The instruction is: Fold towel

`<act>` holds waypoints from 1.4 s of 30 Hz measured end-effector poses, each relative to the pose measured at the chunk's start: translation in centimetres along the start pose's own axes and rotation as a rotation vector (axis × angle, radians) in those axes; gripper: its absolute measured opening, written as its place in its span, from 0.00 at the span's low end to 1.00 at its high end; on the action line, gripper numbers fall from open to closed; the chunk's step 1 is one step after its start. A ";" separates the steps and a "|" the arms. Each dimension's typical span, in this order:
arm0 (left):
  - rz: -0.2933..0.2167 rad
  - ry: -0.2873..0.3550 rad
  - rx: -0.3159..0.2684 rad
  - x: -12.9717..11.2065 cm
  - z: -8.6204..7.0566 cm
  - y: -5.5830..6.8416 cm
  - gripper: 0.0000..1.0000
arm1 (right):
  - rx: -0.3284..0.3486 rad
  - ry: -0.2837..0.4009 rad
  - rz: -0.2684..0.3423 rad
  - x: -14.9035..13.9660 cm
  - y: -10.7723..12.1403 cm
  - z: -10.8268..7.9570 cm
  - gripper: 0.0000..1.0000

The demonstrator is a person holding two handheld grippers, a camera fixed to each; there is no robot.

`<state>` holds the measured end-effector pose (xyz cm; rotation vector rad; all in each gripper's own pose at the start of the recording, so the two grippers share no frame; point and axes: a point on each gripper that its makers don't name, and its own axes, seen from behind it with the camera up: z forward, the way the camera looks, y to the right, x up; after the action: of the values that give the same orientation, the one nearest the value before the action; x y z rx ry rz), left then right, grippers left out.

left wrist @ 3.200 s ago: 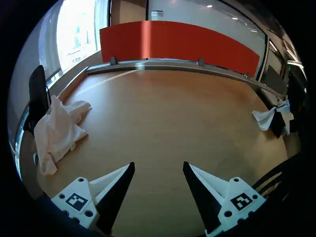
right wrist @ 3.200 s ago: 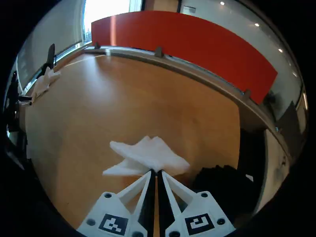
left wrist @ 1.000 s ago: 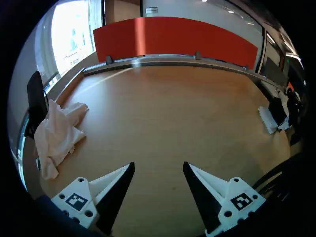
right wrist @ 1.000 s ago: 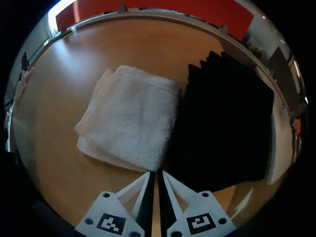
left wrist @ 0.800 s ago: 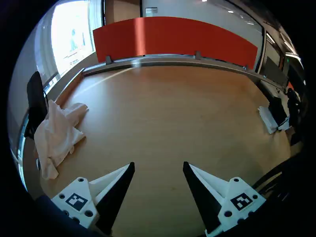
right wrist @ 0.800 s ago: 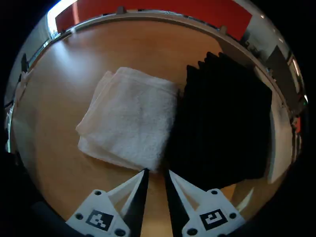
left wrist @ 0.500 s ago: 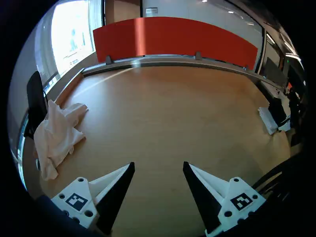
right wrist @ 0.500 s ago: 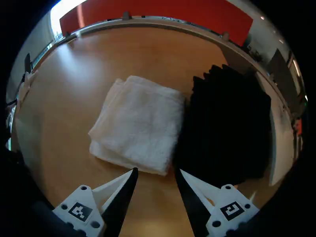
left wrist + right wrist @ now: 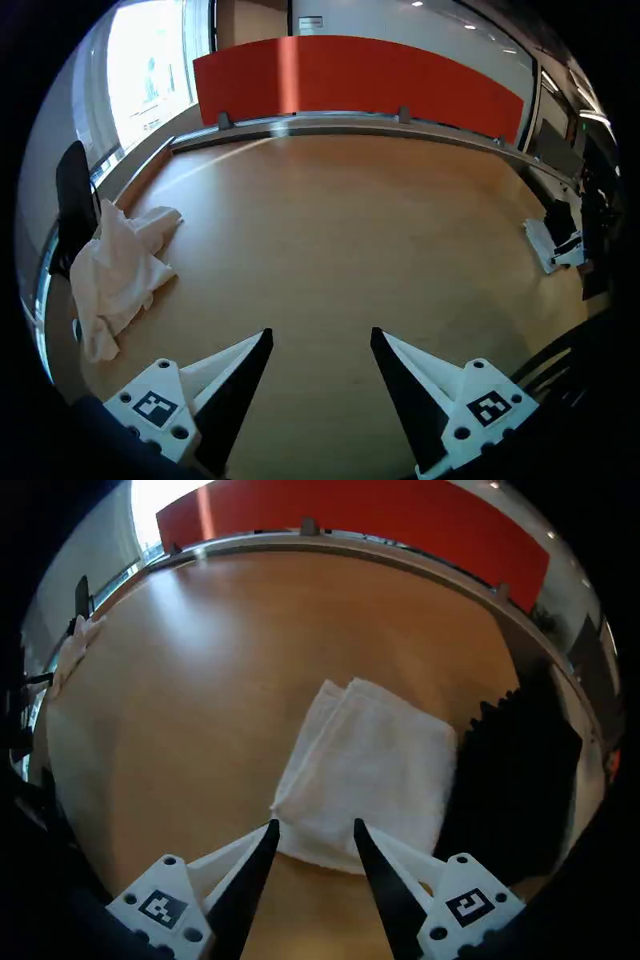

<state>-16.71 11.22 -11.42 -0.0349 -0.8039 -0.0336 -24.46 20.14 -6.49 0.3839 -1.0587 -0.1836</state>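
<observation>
In the right gripper view, the right hand-held gripper (image 9: 314, 832) is seen released, its fingers spread apart with nothing between them, the tips lying over the near edge of the towel (image 9: 372, 772); whether the cloth is touched cannot be told. The towel, white and folded into a thick square, is laid flat on the wooden counter (image 9: 200, 696), just beside a black stack (image 9: 512, 776) on its right. A red screen (image 9: 360, 512) is set along the counter's far edge. In the left gripper view, the left hand-held gripper (image 9: 320, 336) is likewise held released above bare counter (image 9: 344, 224), well apart from the towel (image 9: 548, 244), which is seen small at the far right. A crumpled cloth (image 9: 120, 268) is heaped at the counter's left edge.
</observation>
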 end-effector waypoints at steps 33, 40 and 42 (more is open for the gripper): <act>-0.004 0.012 -0.002 0.2 -0.1 -0.5 0.91 | -0.032 0.089 -0.006 4.0 0.4 -2.0 0.05; -0.001 0.017 -0.003 0.3 -0.2 -0.5 0.91 | -0.052 0.138 0.023 5.6 1.2 -3.6 0.05; -0.002 0.019 -0.003 0.3 -0.2 -0.5 0.90 | -0.056 0.147 0.029 5.9 1.4 -4.0 0.05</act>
<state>-16.36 10.67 -11.36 -0.0368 -0.7851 -0.0368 -18.22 20.38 -2.88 0.3263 -0.9116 -0.1567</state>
